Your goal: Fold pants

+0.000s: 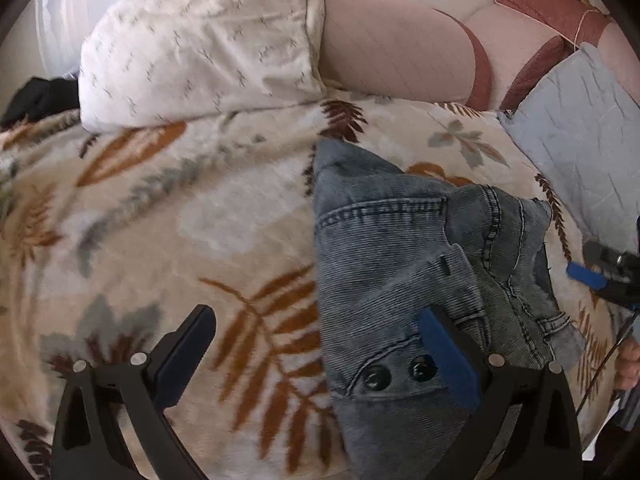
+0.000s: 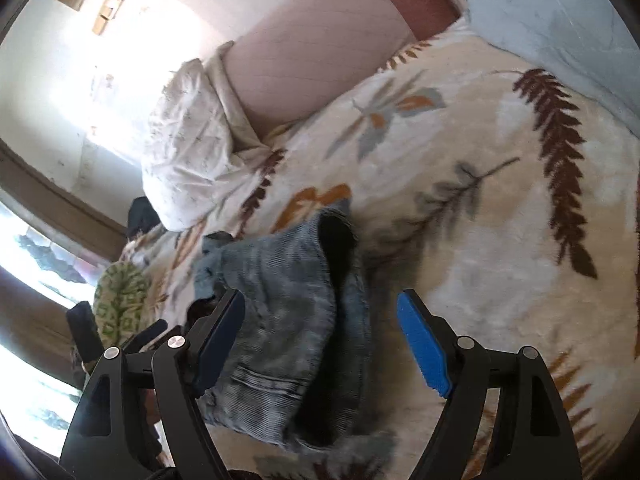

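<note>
A pair of faded blue denim pants [image 1: 404, 264] lies bunched on a leaf-patterned blanket [image 1: 200, 220]. Two dark buttons show at its waistband. My left gripper [image 1: 320, 332] is open; its right finger rests over the waistband, its left finger over bare blanket. In the right wrist view the pants [image 2: 288, 312] lie folded in a heap between the fingers of my right gripper [image 2: 322, 320], which is open above them. The right gripper also shows at the right edge of the left wrist view [image 1: 604, 272].
A white patterned pillow [image 1: 200, 40] and a pink headboard cushion [image 1: 392, 44] lie at the far end of the bed. A pale blue quilted pillow [image 1: 576, 128] lies at the right. A dark cloth [image 1: 36, 96] lies at the left edge.
</note>
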Tool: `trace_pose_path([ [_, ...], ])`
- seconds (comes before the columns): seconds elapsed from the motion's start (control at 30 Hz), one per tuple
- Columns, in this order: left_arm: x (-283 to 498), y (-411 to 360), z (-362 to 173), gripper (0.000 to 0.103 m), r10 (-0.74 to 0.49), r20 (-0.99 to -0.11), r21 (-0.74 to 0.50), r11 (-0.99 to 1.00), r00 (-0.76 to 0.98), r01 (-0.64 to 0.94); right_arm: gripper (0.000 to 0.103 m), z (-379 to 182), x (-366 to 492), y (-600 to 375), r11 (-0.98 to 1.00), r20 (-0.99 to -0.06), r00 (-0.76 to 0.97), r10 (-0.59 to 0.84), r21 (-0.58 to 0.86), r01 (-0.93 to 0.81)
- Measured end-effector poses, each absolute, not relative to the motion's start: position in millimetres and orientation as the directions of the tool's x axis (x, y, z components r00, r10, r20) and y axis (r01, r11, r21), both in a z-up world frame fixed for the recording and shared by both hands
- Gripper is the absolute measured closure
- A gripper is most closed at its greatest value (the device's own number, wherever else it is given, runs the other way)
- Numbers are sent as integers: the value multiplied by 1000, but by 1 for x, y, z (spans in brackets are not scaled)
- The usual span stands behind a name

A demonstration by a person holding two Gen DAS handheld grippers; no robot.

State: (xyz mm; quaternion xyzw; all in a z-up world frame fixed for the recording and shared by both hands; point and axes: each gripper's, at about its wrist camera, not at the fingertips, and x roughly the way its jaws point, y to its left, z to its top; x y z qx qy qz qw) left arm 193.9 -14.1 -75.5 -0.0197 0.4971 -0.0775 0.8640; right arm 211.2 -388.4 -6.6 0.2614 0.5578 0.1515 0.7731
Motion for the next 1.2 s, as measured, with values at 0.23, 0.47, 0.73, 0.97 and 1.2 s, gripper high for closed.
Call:
trace_pose_path([
  [0.23, 204, -15, -82, 0, -239, -854, -214, 971, 462, 106, 25, -34, 214, -372, 825, -820, 198, 537, 559, 78],
  [0.47, 216, -25, -93, 0, -278, -855, -245, 960, 437, 131, 22, -51, 215, -349, 838, -839, 108, 533, 541, 71],
  [0.73, 226, -30, -112, 0, -357, -852, -337, 934, 383, 119, 16, -56, 214, -357, 791, -795, 96, 599, 606, 83],
  [0.97, 222, -39, -108, 19, -402, -835, -363, 916, 375, 172, 20, -55, 215, -344, 757, -758, 104, 644, 651, 51],
  [1.2, 219, -46, -102, 30, -375, -842, -324, 926, 388, 191, 41, -58, 215, -343, 763, -765, 113, 634, 643, 70],
])
